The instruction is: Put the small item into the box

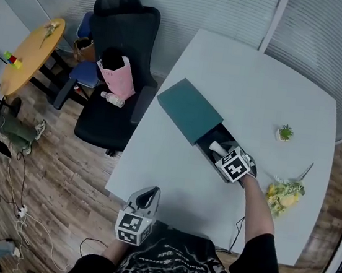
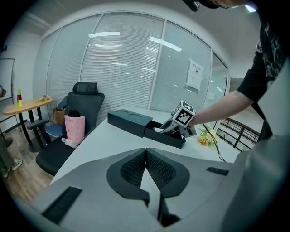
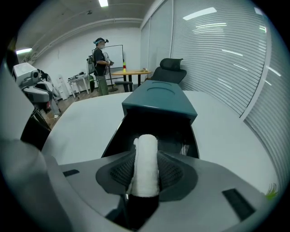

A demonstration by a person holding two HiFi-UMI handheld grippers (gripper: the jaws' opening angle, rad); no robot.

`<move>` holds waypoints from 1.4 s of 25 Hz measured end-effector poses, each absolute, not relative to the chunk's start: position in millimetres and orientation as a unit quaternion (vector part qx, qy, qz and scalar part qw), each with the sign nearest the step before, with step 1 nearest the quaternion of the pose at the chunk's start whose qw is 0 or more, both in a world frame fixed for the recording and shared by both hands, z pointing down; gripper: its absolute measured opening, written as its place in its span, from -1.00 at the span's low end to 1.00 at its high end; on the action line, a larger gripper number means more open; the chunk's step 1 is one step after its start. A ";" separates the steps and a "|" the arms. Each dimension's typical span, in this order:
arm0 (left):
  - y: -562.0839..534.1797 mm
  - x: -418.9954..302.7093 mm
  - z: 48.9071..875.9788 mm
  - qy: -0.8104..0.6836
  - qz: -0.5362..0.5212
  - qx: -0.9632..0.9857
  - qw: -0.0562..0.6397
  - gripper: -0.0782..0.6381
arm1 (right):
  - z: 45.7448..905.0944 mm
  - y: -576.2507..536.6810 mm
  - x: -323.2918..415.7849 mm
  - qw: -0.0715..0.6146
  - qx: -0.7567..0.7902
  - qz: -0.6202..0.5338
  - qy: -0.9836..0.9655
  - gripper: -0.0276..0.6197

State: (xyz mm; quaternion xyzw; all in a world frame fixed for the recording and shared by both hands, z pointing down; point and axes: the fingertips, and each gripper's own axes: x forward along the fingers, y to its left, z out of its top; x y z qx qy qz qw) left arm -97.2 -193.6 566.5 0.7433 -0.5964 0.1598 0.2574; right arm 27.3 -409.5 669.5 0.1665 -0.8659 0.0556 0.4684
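A pale table [image 1: 171,183] with rounded corners carries everything here. Its top is plain and smooth, and its left edge and near edge stand over a wooden floor.

Around the middle lies a box [image 1: 190,109], set at a slant. Its teal sleeve [image 1: 188,104] points to the far left, and its dark drawer [image 1: 209,143] is slid out of the sleeve toward the near right, open at the top.

Right of the box, and well apart from it, stands a small green potted plant [image 1: 285,133] in a white pot. Nearer, close to the right edge, lies a bunch of yellow flowers [image 1: 284,195], its thin stem pointing to the far right.
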 end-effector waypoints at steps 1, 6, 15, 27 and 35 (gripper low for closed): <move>-192.9 -96.8 567.3 -0.596 0.161 0.743 0.258 -0.73 | 672.2 -409.6 27.7 0.473 0.162 0.059 -0.864 -0.45; -188.3 -98.1 568.7 -0.601 0.161 0.737 0.264 -0.73 | 678.6 -407.1 30.9 0.479 0.159 0.090 -0.859 -0.45; -185.6 -99.5 569.8 -0.605 0.161 0.735 0.262 -0.73 | 678.8 -412.4 34.1 0.469 0.180 0.123 -0.856 -0.31; -187.5 -100.8 566.4 -0.600 0.153 0.742 0.259 -0.73 | 640.6 -409.8 35.3 0.406 0.208 0.135 -0.879 -0.04; -191.0 -98.1 560.3 -0.583 0.139 0.759 0.256 -0.73 | 589.5 -389.9 52.5 0.347 0.246 0.107 -0.898 -0.04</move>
